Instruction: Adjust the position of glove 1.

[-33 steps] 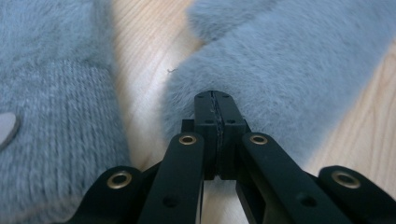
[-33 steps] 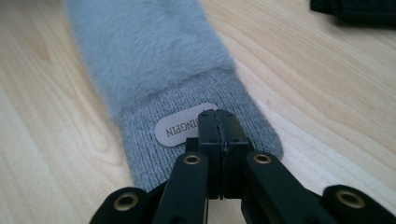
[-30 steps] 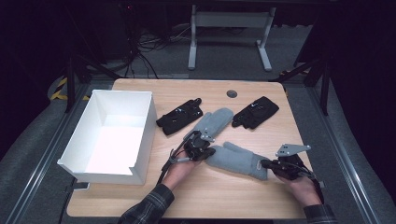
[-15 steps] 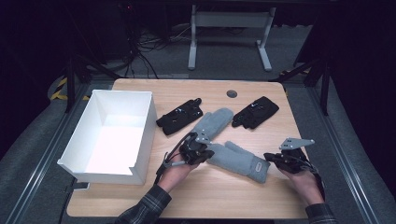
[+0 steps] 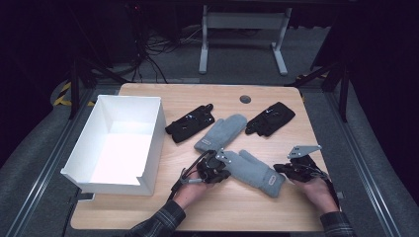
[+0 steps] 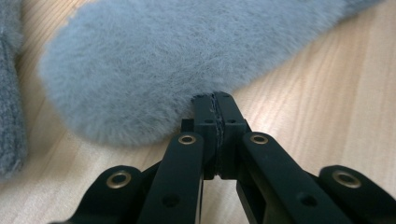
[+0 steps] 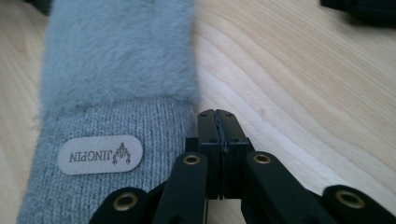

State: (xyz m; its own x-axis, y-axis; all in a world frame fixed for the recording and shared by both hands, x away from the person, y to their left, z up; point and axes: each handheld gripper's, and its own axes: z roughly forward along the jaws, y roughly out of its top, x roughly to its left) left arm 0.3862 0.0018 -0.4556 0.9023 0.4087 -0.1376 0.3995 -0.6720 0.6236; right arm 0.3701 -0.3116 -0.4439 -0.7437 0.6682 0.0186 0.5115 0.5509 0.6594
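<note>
The grey mitten (image 5: 253, 170) lies flat on the table (image 5: 296, 212), near the front, between the two grippers. Its fluffy tip touches a second grey mitten (image 5: 221, 132) that lies just behind it. The left gripper (image 5: 213, 173) sits at the fluffy tip, and its fingers (image 6: 205, 116) are closed tight with nothing between them. The right gripper (image 5: 282, 169) is at the knitted cuff end, just beside the cuff, fingers (image 7: 229, 126) pressed together and empty too. A second ago the right gripper was touching the cuff; now it has pulled back a little. The mitten has not moved. So I think it has been let go and laid out. Two black gloves (image 5: 190, 123) (image 5: 271, 118) lie farther back, and a white box (image 5: 118, 143) stands at the left
</note>
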